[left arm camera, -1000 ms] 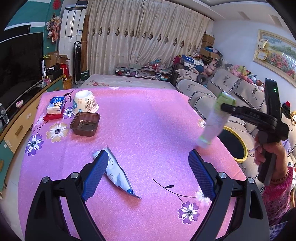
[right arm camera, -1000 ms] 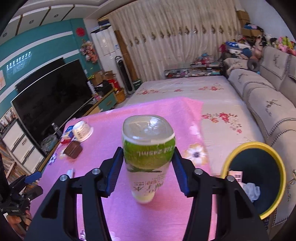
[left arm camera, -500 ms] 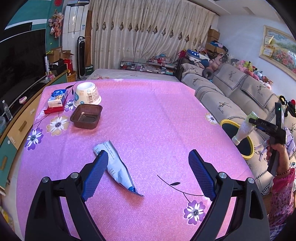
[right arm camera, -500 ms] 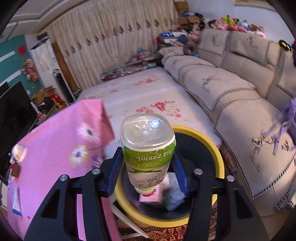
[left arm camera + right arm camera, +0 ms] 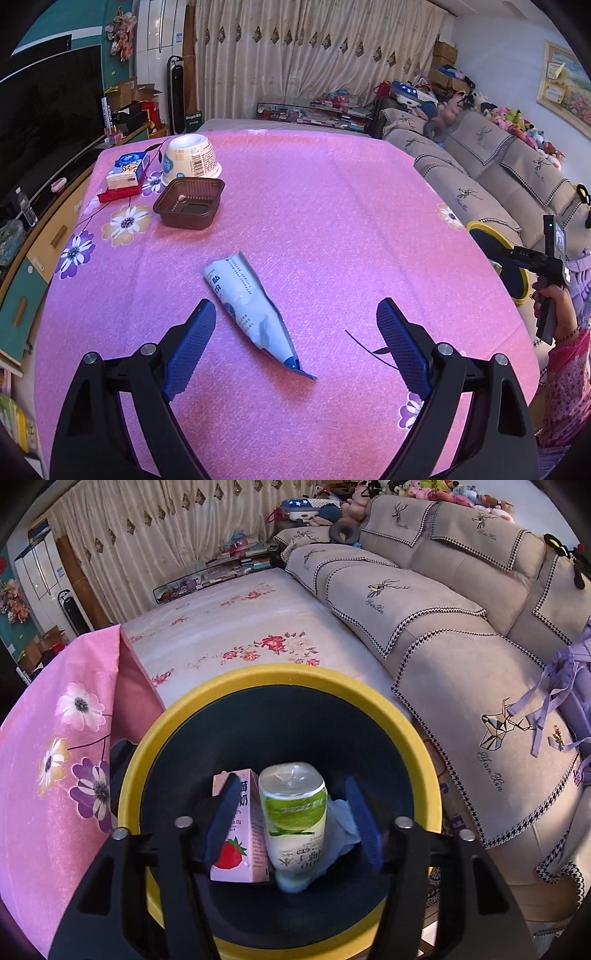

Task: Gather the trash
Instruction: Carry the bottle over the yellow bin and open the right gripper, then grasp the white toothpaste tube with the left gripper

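My right gripper (image 5: pixel 293 812) is open above the yellow-rimmed trash bin (image 5: pixel 280 675). The green-labelled bottle (image 5: pixel 293 812) lies loose inside the bin, between the spread fingers and touching neither, beside a pink strawberry milk carton (image 5: pixel 245 834) and crumpled tissue (image 5: pixel 341 827). My left gripper (image 5: pixel 295 332) is open just above the pink table, with a crumpled white-and-blue wrapper (image 5: pixel 251 306) lying between its fingers. A brown plastic tray (image 5: pixel 189 202), an upturned white cup (image 5: pixel 190 158) and a blue-and-white pack (image 5: pixel 127 170) sit at the table's far left.
The bin (image 5: pixel 496 254) stands on the floor off the table's right edge, next to a grey sofa (image 5: pixel 461 609). The person's hand with the right gripper (image 5: pixel 546 266) shows at the right. A TV cabinet (image 5: pixel 37 236) runs along the left.
The right gripper opened over the bin and the bottle dropped in. The left gripper stayed open over the wrapper and shifted slightly.
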